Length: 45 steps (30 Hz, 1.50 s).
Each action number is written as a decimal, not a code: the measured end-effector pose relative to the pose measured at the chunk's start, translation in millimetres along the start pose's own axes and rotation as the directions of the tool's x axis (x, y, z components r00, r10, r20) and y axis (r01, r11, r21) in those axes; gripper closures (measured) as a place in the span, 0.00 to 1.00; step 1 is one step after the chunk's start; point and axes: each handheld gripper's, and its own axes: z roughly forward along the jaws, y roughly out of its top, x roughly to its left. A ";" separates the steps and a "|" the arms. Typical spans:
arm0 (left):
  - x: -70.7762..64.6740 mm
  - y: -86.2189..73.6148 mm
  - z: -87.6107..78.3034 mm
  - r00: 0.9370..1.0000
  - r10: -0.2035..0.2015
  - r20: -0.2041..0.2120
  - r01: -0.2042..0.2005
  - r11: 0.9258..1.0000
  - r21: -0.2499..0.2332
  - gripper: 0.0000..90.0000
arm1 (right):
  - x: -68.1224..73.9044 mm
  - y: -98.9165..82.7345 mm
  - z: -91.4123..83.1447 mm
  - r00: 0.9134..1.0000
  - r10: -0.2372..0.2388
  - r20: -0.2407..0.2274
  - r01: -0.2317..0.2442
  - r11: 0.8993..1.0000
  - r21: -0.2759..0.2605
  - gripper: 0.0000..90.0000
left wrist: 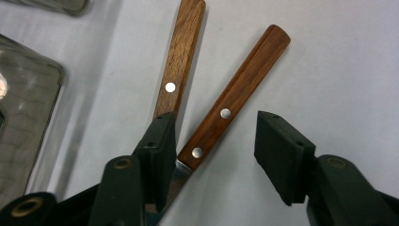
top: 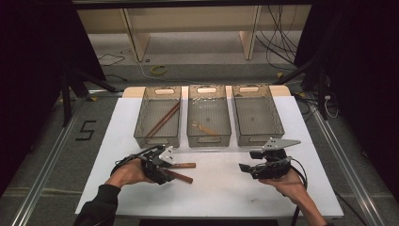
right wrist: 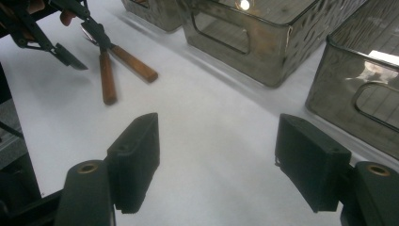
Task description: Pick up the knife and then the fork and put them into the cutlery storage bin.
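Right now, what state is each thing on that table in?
Left gripper: open, fingers astride one wooden-handled utensil.
Right gripper: open, holding nothing.
Two wooden-handled utensils: lying on the table.
Left bin: holds chopsticks.
Middle bin: holds one small utensil.
Right bin: looks empty.

The right claw [right wrist: 216, 162] rises from the bottom of the right gripper view, its two black jaws spread wide apart with nothing between them, above a white surface [right wrist: 202, 127]. At upper left, the other claw [right wrist: 77, 40] reaches down over two wooden-handled utensils [right wrist: 120, 70] lying on the surface, their handles splayed in a narrow V. Along the top and right stand smoky translucent plastic bins with cut-out handles: the middle bin [right wrist: 263, 42] at top centre, and the right bin [right wrist: 357, 84] just beside it.
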 end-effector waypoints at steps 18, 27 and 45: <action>8.0 0.5 13.3 0.999 0.020 0.038 -0.023 0.997 0.070 0.63 | 0.5 -1.6 2.0 1.000 -0.005 -0.012 0.005 1.000 0.011 0.37; 11.9 7.0 14.7 0.998 -0.009 0.059 0.001 0.991 0.130 0.64 | 0.8 -1.7 2.0 1.000 -0.005 -0.013 0.006 1.000 0.012 0.37; 10.0 12.5 14.9 0.997 0.030 0.065 -0.040 0.986 0.160 0.79 | 0.6 -1.3 0.5 1.000 -0.003 -0.010 0.003 1.000 0.012 0.37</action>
